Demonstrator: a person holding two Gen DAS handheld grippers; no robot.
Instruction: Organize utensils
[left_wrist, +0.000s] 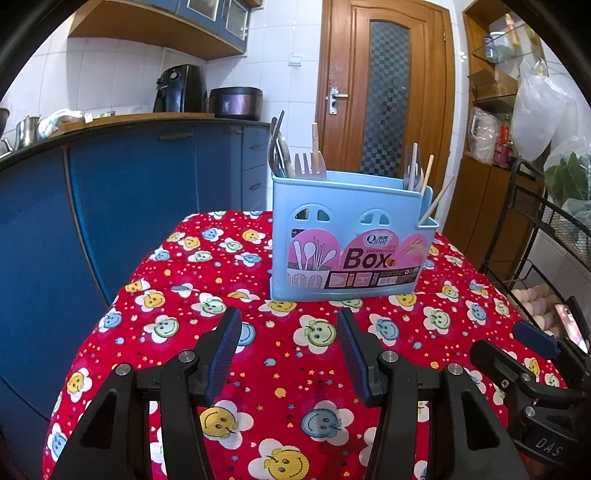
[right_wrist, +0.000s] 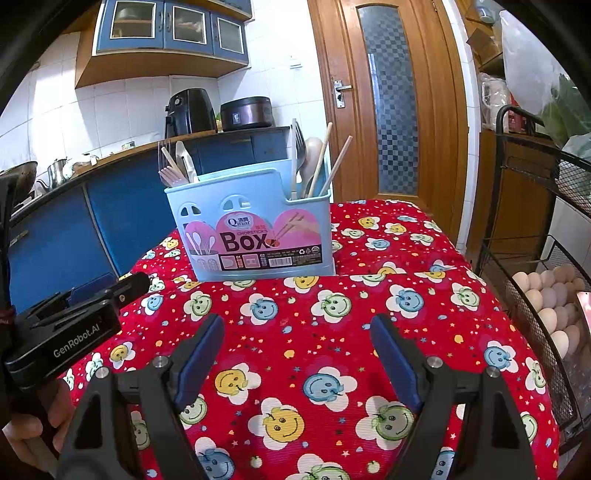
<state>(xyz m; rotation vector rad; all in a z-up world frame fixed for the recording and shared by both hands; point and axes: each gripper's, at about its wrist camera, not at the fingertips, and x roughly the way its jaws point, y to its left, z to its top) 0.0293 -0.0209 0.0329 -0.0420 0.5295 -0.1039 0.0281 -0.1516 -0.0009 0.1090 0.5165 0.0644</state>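
Blue utensil box (left_wrist: 347, 236) stands upright on the cloth-covered tabletop (left_wrist: 280, 354), with forks, spoons and chopsticks (right_wrist: 334, 166) upright in its compartments. Left gripper (left_wrist: 289, 325) and right gripper (right_wrist: 297, 332) hover near it, fingers spread, holding nothing. No loose utensil shows, a scene fitting either sorted utensils or sorting still due.

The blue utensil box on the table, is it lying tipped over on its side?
No, the blue utensil box stands upright on the red tablecloth, with utensils sticking up out of its top.
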